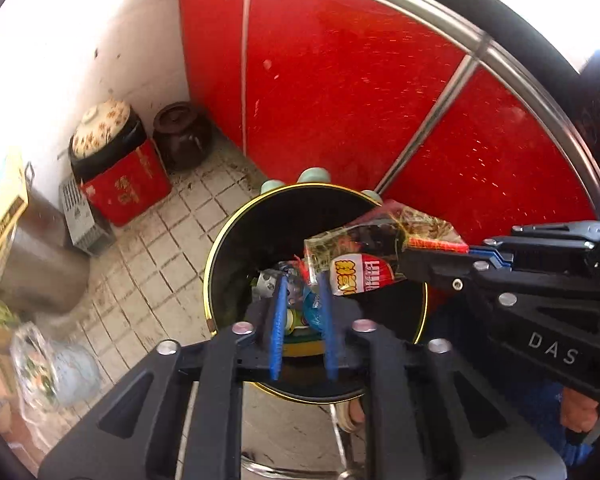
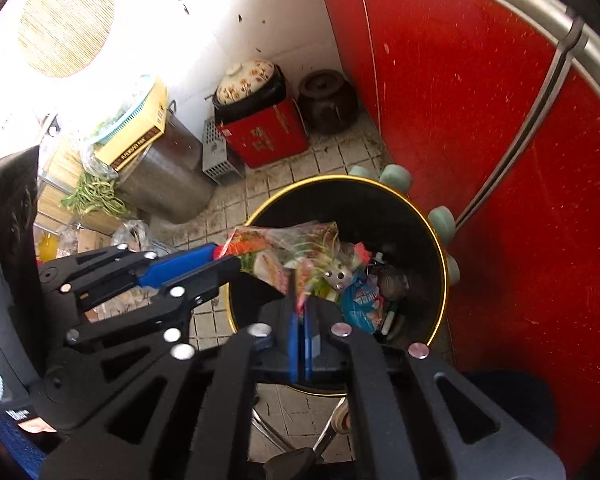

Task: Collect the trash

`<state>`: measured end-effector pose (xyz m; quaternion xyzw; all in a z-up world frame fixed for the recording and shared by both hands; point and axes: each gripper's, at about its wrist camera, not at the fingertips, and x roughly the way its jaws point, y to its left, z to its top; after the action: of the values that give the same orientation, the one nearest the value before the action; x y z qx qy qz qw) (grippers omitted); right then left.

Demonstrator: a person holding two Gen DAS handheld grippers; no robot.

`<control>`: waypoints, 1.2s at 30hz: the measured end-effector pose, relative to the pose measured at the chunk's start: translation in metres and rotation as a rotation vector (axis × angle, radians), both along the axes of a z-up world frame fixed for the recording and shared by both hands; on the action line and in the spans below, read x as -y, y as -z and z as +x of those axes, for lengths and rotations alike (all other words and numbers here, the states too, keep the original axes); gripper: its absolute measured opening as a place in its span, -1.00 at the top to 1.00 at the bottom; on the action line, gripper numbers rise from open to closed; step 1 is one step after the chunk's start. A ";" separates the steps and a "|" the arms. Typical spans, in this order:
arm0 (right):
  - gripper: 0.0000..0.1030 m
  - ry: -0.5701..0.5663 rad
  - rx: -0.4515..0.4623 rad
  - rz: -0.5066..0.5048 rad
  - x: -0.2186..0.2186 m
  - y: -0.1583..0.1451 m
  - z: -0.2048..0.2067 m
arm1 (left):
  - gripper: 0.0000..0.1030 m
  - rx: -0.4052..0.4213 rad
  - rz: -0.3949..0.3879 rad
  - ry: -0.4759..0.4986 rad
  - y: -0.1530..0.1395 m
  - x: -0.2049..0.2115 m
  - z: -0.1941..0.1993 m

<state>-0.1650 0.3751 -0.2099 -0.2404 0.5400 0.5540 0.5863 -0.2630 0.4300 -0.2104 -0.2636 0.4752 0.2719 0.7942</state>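
A black trash bin (image 1: pixel 228 248) with a gold rim stands on tiled floor beside red cabinet doors (image 1: pixel 340 80). Above it, the right gripper (image 2: pixel 299 304) pinches a crinkled snack wrapper (image 1: pixel 360 256); the left gripper (image 1: pixel 302 292) hangs released, its blue fingers apart.

From the left wrist: looks steeply down along the left gripper (image 1: pixel 302 312), close above the black bin (image 1: pixel 236 248), with the right gripper (image 1: pixel 410 256) cutting in from the right edge. From the right wrist: faces down too, just as near, from further right, with the left gripper entering at left. Shared by both: bin mouth, snack wrapper (image 1: pixel 364 256) over it, red cabinet panels (image 1: pixel 340 80), tiled floor (image 1: pixel 160 248), red box (image 1: pixel 128 188) and brown jar (image 1: pixel 182 136) in the far corner.
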 end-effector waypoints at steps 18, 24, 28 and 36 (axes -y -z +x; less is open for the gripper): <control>-0.60 0.013 0.070 -0.002 0.008 -0.013 0.006 | -0.77 -0.007 0.019 -0.161 -0.017 -0.014 -0.051; -0.64 0.043 0.230 0.090 0.050 -0.099 0.003 | -0.80 0.055 0.145 -0.107 -0.080 0.000 -0.037; -0.85 0.169 0.393 0.186 0.120 -0.173 0.017 | -0.84 0.127 0.224 -0.046 -0.137 0.021 -0.006; -0.87 0.700 0.498 0.161 0.309 -0.241 0.104 | -0.87 0.312 0.207 0.251 -0.218 0.120 0.126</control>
<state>-0.0610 0.0658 0.0313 -0.1224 0.3860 0.2872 0.8680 -0.1372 0.3103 0.0074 -0.1584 0.3452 0.1743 0.9085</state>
